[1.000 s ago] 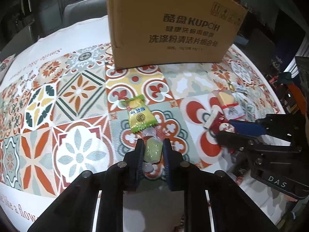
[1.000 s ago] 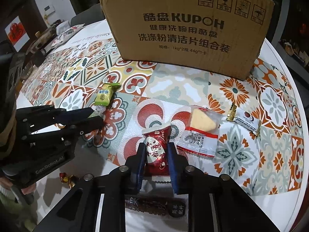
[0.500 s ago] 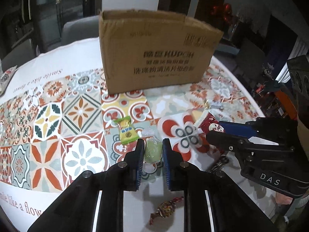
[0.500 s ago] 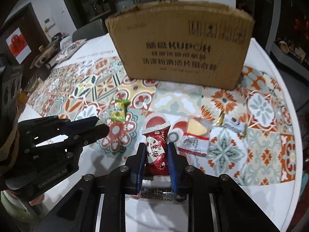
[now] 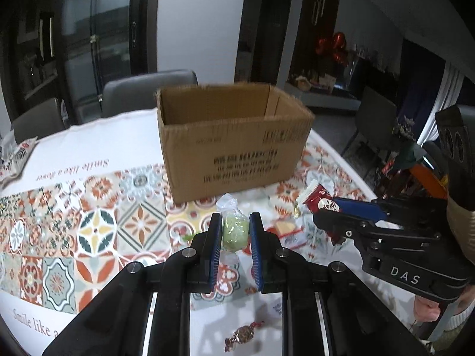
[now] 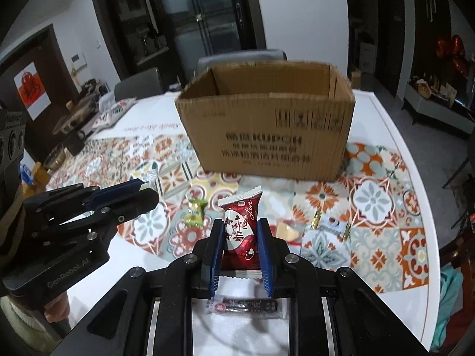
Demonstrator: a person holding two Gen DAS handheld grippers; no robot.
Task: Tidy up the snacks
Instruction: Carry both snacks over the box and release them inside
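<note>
Two snacks pinched and held above the bench

We hold a pale green clear-wrapped candy [image 5: 234, 231] in our left hand-held gripper [image 5: 235, 231] and a red foil snack packet [image 6: 240, 231] in our right hand-held gripper [image 6: 240, 234], each clamped between blue pads. The open brown cardboard box [image 6: 267, 136] stands at twelve o'clock on the tile-patterned bench [image 6: 371, 195].
</note>
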